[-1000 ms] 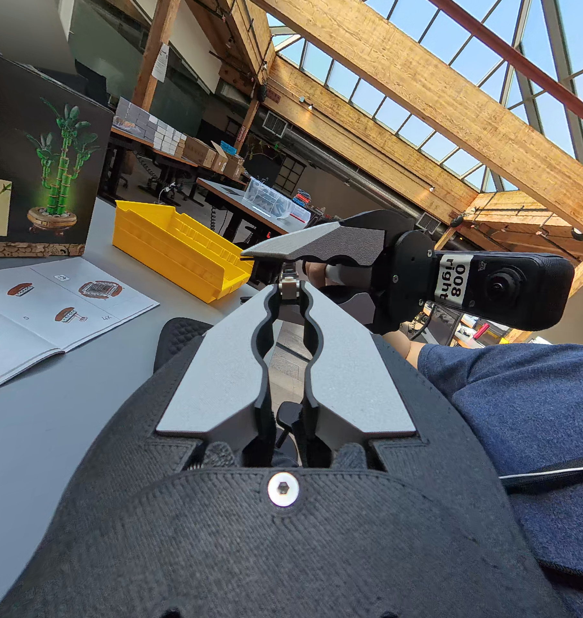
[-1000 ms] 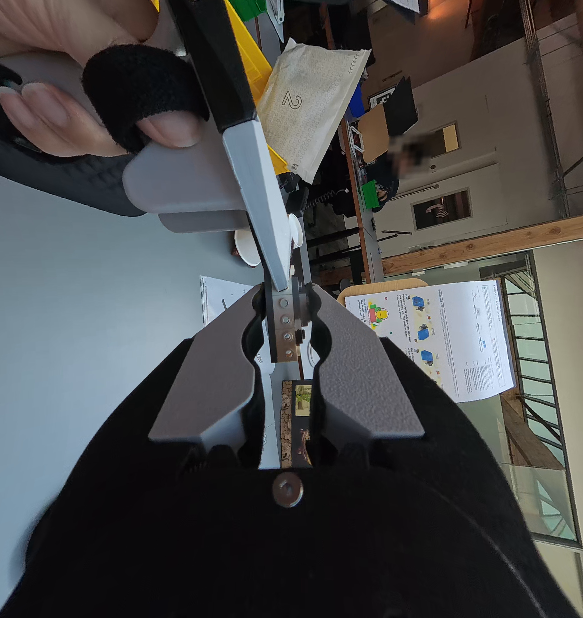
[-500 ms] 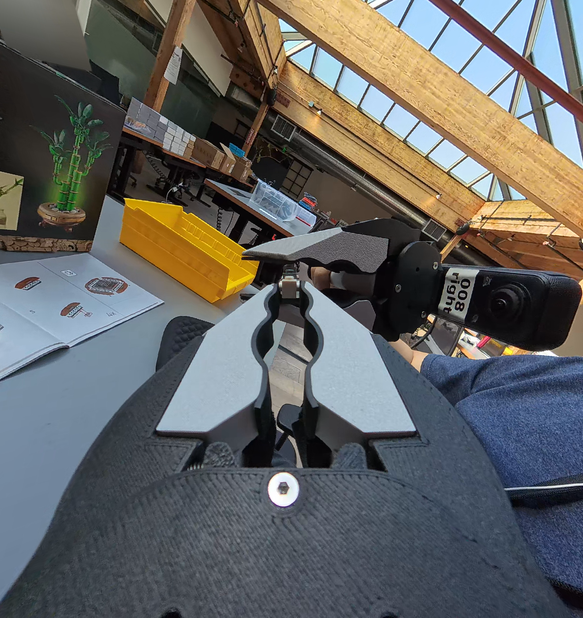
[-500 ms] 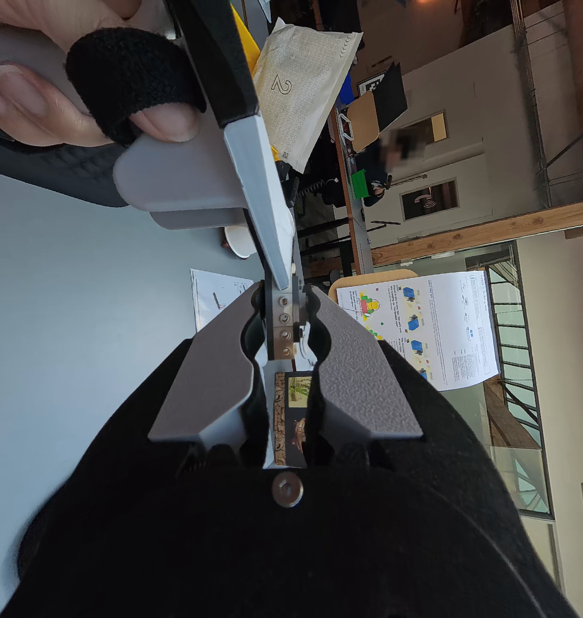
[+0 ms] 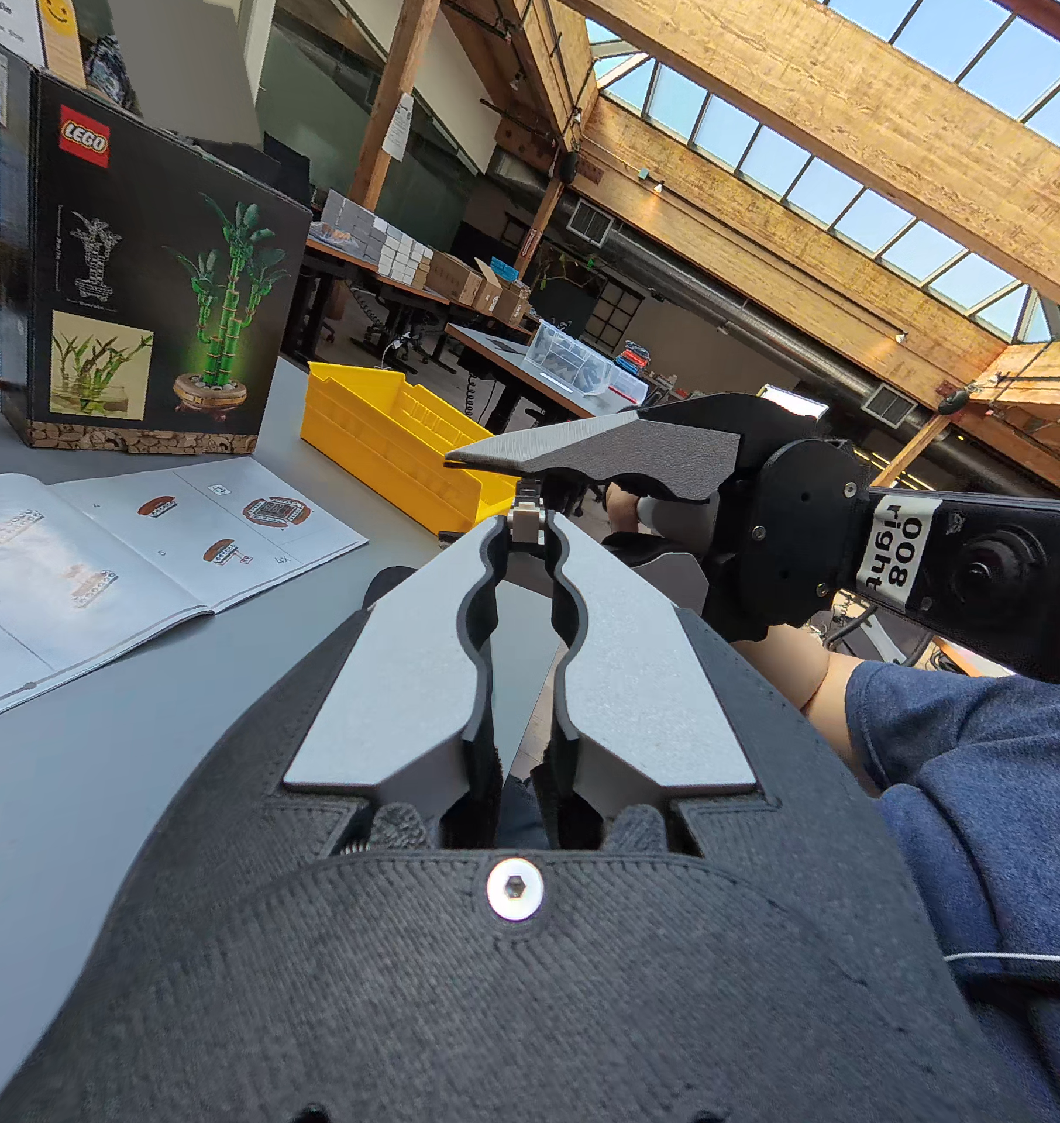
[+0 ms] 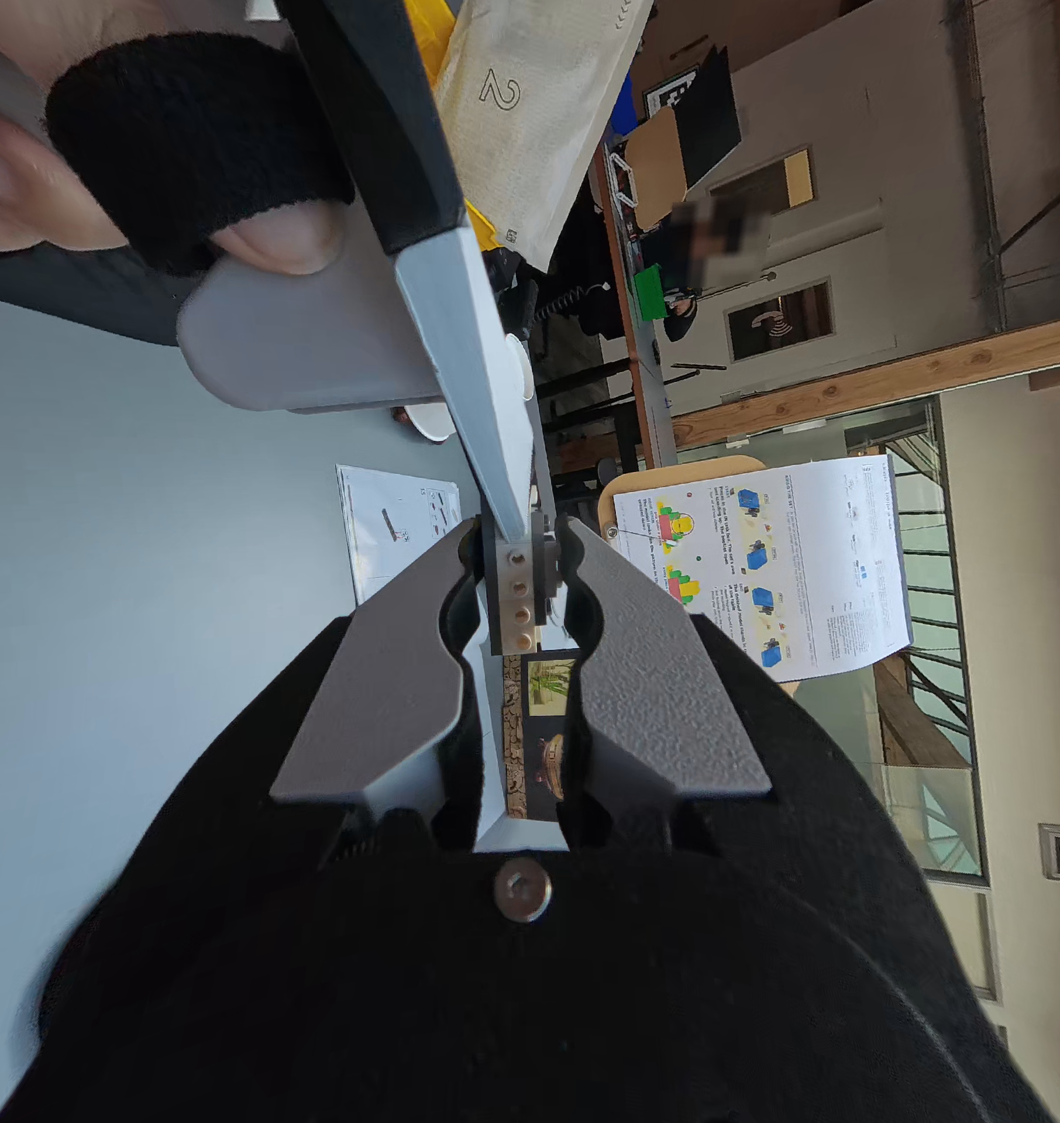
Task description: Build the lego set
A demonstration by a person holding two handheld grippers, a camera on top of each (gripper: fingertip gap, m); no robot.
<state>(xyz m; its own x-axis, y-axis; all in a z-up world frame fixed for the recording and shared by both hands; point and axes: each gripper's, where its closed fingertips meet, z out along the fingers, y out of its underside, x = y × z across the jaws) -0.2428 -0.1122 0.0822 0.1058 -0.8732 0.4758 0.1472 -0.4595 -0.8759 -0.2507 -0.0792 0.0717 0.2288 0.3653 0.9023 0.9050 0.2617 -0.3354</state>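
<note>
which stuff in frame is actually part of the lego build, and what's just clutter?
In the job:
- left claw, shut on small lego assembly
- right claw, shut on the same assembly
- open instruction booklet
- lego box
- numbered paper bag

Just lying about:
- yellow bin
- printed sheet on board
- white cup

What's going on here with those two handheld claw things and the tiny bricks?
A person is building a brick set with a claw in each hand. The left claw and the right claw are both shut on the same small grey brick assembly, held above the grey table. On the table lie the open instruction booklet, the set's box and a yellow bin.
</note>
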